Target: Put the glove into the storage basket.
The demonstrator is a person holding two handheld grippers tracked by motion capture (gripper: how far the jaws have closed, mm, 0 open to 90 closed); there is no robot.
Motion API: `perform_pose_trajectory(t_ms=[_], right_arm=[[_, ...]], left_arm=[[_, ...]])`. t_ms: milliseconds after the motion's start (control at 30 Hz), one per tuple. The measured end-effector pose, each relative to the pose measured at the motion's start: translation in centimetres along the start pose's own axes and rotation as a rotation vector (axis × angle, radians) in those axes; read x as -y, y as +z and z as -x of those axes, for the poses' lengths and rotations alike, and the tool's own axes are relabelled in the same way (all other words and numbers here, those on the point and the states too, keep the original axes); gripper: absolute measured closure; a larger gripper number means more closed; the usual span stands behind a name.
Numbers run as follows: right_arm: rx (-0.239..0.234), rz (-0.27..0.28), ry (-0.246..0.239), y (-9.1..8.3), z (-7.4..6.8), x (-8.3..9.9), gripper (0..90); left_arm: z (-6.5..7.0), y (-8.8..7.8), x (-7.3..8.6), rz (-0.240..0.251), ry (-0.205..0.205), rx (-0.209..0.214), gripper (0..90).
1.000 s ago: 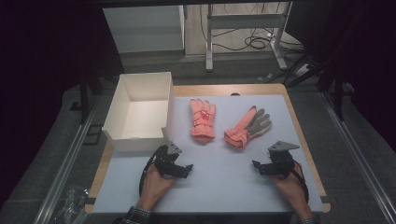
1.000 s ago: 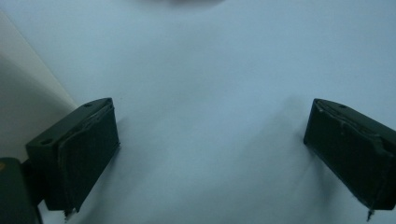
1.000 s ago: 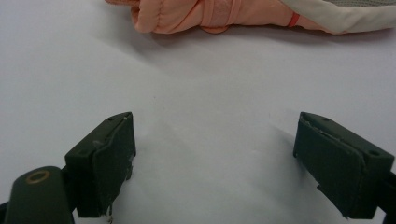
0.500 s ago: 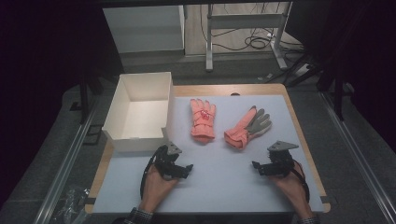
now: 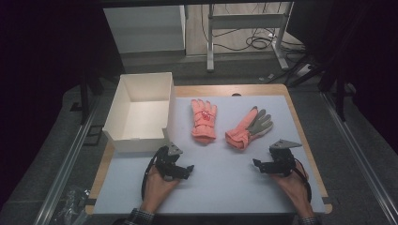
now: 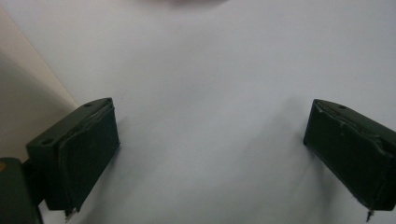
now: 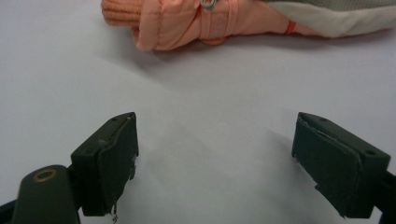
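Gloves lie mid-counter: one glove [image 5: 203, 119] flat beside the white box [image 5: 123, 105], the other glove [image 5: 248, 128] angled at right. Left gripper [image 5: 187, 168] and right gripper [image 5: 256, 164] rest low near the front edge, tips turned inward, jaws spread wide, holding nothing.

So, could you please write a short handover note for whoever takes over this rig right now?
Left gripper: open, holding nothing, low over the pale grey table mat, near the open white cardboard box.
Right gripper: open, holding nothing, facing the cuff of the palm-up orange glove with the grey palm.
The other orange glove lies flat beside it, mid-table.
Done: nothing; both gloves untouched, box holds nothing.
Left: probably grasp each glove and move it, likely into the box.
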State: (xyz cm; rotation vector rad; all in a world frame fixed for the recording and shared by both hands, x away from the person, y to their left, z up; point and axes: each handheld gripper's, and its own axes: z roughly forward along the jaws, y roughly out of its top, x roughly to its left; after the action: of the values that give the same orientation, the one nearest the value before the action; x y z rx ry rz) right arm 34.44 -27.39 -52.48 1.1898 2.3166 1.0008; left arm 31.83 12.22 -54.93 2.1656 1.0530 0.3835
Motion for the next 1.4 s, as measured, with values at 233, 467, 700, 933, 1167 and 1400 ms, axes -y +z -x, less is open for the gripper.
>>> perform_pose_trajectory(t_ms=[233,467,700,933,1167,1400], right_arm=[[-0.010,0.002,-0.002,-0.1,0.4,-1.3,18.5],[-0.008,0.047,0.020,-0.4,0.9,-3.1,24.3],[0.025,0.063,0.010,0.2,1.3,-5.0,32.6],[0.033,0.073,0.048,1.1,2.5,-6.7,47.8],[0.065,0.051,0.044,2.6,3.2,-8.5,53.3],[0.096,0.003,0.097,4.7,4.0,-9.5,41.9]], left_arm=[[0.0,0.0,0.0,0.000,0.000,0.000,3.3],[0.0,0.0,0.0,-0.001,0.000,-0.001,3.3],[0.0,0.0,0.0,0.000,0.000,-0.001,3.3],[0.0,0.0,0.0,0.000,0.000,-0.001,3.3],[0.0,0.0,0.0,0.000,-0.001,-0.001,3.3],[0.0,0.0,0.0,0.000,-0.001,-0.001,3.3]])
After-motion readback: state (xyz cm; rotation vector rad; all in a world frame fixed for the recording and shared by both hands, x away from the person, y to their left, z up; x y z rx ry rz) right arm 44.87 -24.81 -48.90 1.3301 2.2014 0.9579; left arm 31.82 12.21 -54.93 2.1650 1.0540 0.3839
